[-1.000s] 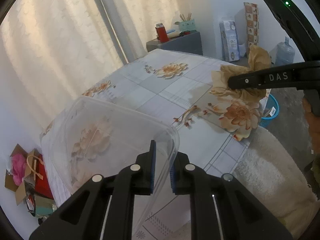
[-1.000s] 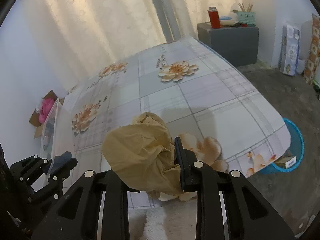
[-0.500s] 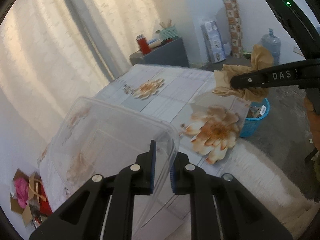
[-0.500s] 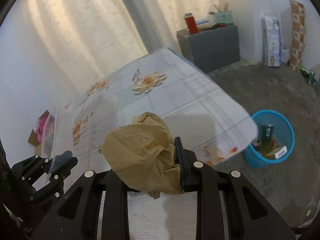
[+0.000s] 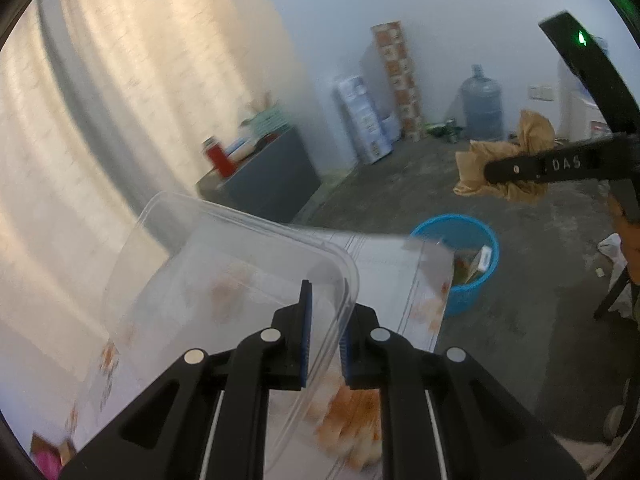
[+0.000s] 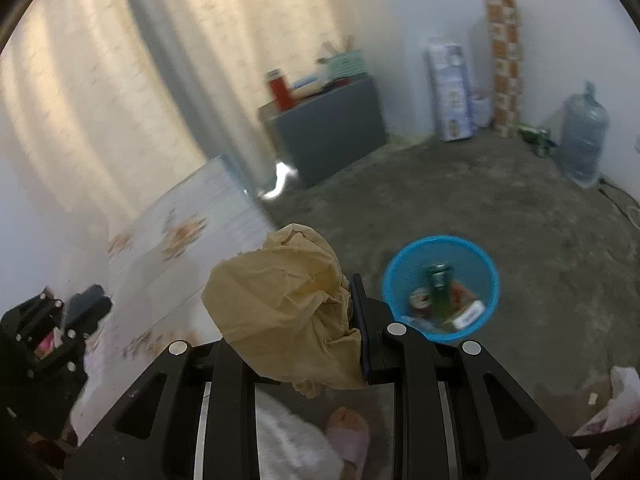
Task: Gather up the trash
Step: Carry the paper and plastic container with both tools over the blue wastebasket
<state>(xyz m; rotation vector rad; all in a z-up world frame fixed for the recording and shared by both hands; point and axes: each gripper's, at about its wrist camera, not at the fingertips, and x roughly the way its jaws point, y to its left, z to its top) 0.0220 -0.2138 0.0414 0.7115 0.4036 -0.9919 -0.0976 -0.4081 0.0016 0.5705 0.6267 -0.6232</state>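
Carrying both loads off the flowered surface (image 6: 176,248), the person now has the blue bin (image 6: 440,286) as the target, and everything turns on where that bin lies from each pair of fingers. It stands on the grey floor (image 6: 500,208), open mouth up, already holding a can and some cartons. In the right wrist view it sits at the centre right of the frame, just right of the right gripper (image 6: 304,316), a little ahead of it and below. Those fingers are pinched on the crumpled brown paper (image 6: 284,312), which bulges up and to the left of them, away from the bin. My reading is that this hand is the nearer one and needs only a short carry ahead and to the right before letting go.

In the left wrist view the bin lies right of centre, beyond the surface's edge. The left gripper (image 5: 324,336) has its fingers clamped on the rim of the clear plastic container (image 5: 224,280), whose long side runs off towards the upper left of the frame.
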